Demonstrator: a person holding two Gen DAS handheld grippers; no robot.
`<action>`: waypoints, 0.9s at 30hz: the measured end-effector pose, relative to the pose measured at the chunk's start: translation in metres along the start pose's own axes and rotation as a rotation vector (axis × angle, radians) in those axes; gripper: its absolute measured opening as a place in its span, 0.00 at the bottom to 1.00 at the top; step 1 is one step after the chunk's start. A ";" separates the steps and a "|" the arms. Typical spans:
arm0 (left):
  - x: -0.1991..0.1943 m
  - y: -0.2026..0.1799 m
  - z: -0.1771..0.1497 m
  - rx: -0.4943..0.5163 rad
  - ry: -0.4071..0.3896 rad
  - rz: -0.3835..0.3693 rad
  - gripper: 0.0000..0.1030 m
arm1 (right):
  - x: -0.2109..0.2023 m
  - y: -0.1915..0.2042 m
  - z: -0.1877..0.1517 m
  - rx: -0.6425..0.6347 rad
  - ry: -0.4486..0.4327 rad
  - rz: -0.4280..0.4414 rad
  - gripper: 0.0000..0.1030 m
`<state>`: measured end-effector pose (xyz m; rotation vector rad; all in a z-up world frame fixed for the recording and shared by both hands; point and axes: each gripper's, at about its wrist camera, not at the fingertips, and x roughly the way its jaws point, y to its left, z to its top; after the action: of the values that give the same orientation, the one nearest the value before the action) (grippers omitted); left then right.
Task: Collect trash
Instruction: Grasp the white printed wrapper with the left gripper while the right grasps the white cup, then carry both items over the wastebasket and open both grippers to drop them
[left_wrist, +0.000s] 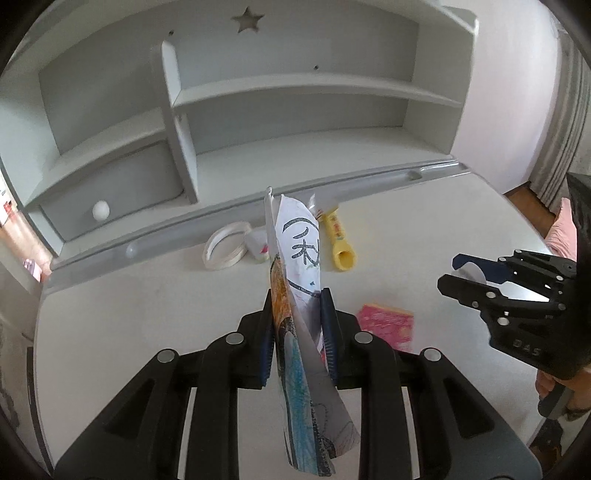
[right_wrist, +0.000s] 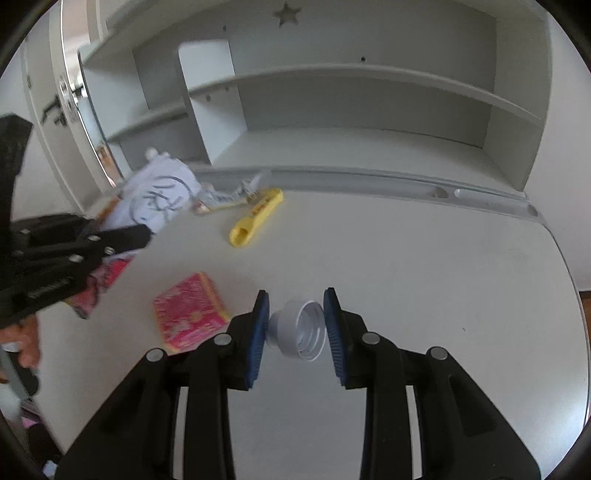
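My left gripper (left_wrist: 297, 325) is shut on a folded sheet of paper with a coloured drawing (left_wrist: 301, 295), which stands upright between the blue pads above the white desk (left_wrist: 147, 332). In the right wrist view that same gripper (right_wrist: 122, 236) shows at the left, with the drawing paper (right_wrist: 162, 192) sticking out of it. My right gripper (right_wrist: 295, 325) is shut on a white plastic bottle cap (right_wrist: 301, 330), tilted so that its threaded inside faces the camera. From the left wrist view the right gripper (left_wrist: 458, 273) appears at the right with the white cap (left_wrist: 474, 273) between its fingers.
On the desk lie a pink and yellow sponge-like pad (right_wrist: 188, 315), a yellow tube-shaped wrapper (right_wrist: 255, 218), a roll of clear tape (left_wrist: 225, 249) and a small torn packet (left_wrist: 258, 247). A grey shelf unit (left_wrist: 295, 88) with a drawer stands behind the desk. A hand (right_wrist: 26, 343) shows at the left.
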<state>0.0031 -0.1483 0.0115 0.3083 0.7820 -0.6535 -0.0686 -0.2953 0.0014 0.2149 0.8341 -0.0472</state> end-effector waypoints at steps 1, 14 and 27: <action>-0.004 -0.005 0.002 0.012 -0.009 -0.005 0.21 | -0.010 -0.003 0.000 0.011 -0.018 0.009 0.30; -0.025 -0.209 0.022 0.322 -0.053 -0.420 0.22 | -0.183 -0.133 -0.087 0.308 -0.167 -0.108 0.30; 0.074 -0.462 -0.130 0.594 0.434 -0.817 0.22 | -0.199 -0.318 -0.345 1.015 0.090 -0.133 0.30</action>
<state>-0.3280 -0.4693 -0.1409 0.6978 1.1259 -1.6360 -0.4939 -0.5430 -0.1302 1.1200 0.8539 -0.5957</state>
